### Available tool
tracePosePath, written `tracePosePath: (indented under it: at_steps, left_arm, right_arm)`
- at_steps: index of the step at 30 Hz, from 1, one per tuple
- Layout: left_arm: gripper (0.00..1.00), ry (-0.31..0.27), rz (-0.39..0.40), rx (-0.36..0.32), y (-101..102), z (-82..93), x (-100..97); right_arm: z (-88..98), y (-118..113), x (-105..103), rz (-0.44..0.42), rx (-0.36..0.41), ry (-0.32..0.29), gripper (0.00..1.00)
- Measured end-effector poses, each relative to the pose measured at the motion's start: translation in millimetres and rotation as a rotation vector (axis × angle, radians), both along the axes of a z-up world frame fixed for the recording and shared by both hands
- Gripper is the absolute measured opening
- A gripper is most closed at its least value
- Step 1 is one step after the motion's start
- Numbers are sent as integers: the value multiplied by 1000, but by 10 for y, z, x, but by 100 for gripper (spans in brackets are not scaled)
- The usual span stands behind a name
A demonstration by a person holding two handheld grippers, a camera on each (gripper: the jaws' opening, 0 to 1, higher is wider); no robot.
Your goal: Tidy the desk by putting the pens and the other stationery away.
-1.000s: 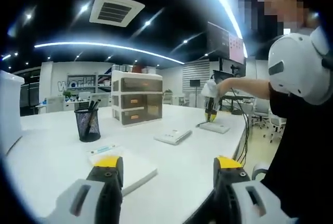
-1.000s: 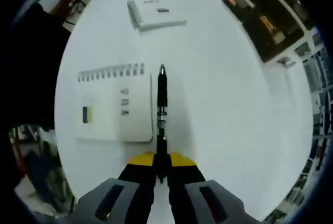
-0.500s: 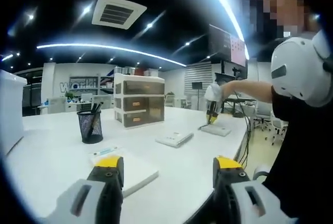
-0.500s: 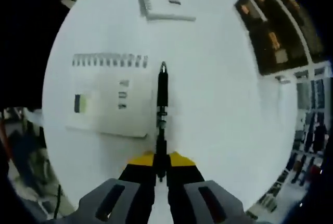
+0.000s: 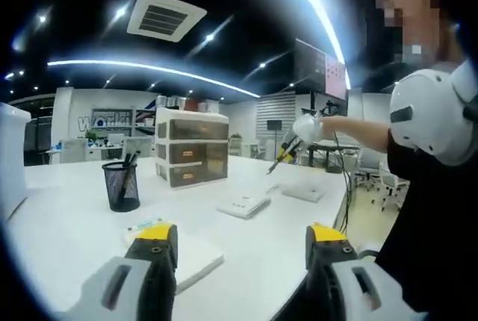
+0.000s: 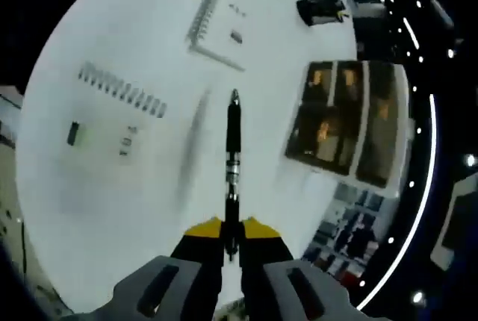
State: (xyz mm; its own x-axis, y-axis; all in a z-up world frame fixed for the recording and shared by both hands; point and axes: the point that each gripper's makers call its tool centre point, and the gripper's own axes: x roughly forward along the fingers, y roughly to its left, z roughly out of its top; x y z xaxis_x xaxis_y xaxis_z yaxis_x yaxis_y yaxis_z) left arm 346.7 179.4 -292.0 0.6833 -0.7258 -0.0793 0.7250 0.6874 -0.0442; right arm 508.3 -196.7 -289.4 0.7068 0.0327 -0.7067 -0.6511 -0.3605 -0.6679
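Black pen [image 6: 233, 149] sits clenched in the right claw [image 6: 231, 239], jutting forward along its jaws, lifted above the desk [image 6: 112, 187]. The left claw [image 5: 235, 242] hangs released, jaws apart. The carrying step seems in hand; next, tip the pen into the mesh cup [image 5: 122, 185], far ahead.

A white bench [image 5: 67, 224] carries a three-drawer cabinet [image 5: 190, 157] at its far side. Overhead, a ceiling vent [image 5: 166, 16] and light strips [image 5: 149, 71]; further back, possibly office chairs [image 5: 388, 183].
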Motion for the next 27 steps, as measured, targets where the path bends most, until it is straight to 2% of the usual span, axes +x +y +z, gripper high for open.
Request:
tracePosePath:
  at_steps: [3, 4, 6, 7, 8, 10, 12, 13, 15, 16, 17, 19, 20, 22, 24, 25, 27]
  left_arm:
    - [69, -2, -6, -18, 15, 46, 20]
    - [69, -2, -7, -22, 21, 60, 28]
    - [69, -1, -15, -28, 27, 85, 42]
    - [69, 2, -19, -31, 29, 95, 48]
    - [69, 5, -24, -34, 29, 107, 55]
    - [69, 11, -34, -39, 22, 133, 63]
    - [69, 12, -54, -54, 2, 183, 66]
    - [69, 15, -65, -62, -12, 204, 65]
    - [69, 21, -90, -78, -48, 244, 63]
    - [69, 23, -100, -83, -63, 263, 67]
    - [69, 25, -110, -87, -78, 277, 70]
    - [70, 32, -117, -103, -103, 306, 80]
    - [70, 44, -140, -140, -125, 355, 75]
    - [70, 61, -169, -175, -139, 405, 58]
    - [69, 69, -187, -187, -146, 435, 52]
    - [69, 77, -196, -190, -153, 442, 51]
    - [69, 93, -210, -204, -171, 457, 54]
  right_arm:
    - [184, 168, 46, 91, -14, -111, 5]
    - [328, 281, 76, 157, -25, -203, 5]
    - [417, 379, 64, 199, -33, -248, 5]
    - [501, 473, 66, 245, -34, -299, 5]
    - [492, 494, 41, 240, -30, -289, 5]
    - [580, 649, 7, 317, -60, -356, 5]
    - [598, 758, -36, 354, -79, -379, 5]
    - [652, 870, -69, 410, -92, -421, 5]
    - [686, 989, -128, 449, -99, -448, 5]
    - [740, 1080, -166, 489, -101, -487, 5]
    - [804, 1186, -217, 536, -101, -528, 5]
    - [845, 1261, -263, 552, -88, -548, 5]
    - [925, 1398, -343, 606, -74, -596, 5]
    - [963, 1485, -399, 630, -77, -618, 5]
    - [1024, 1625, -502, 701, -81, -668, 5]
    - [1010, 1636, -515, 699, -80, -661, 5]
    - [1052, 1804, -678, 809, -72, -711, 5]
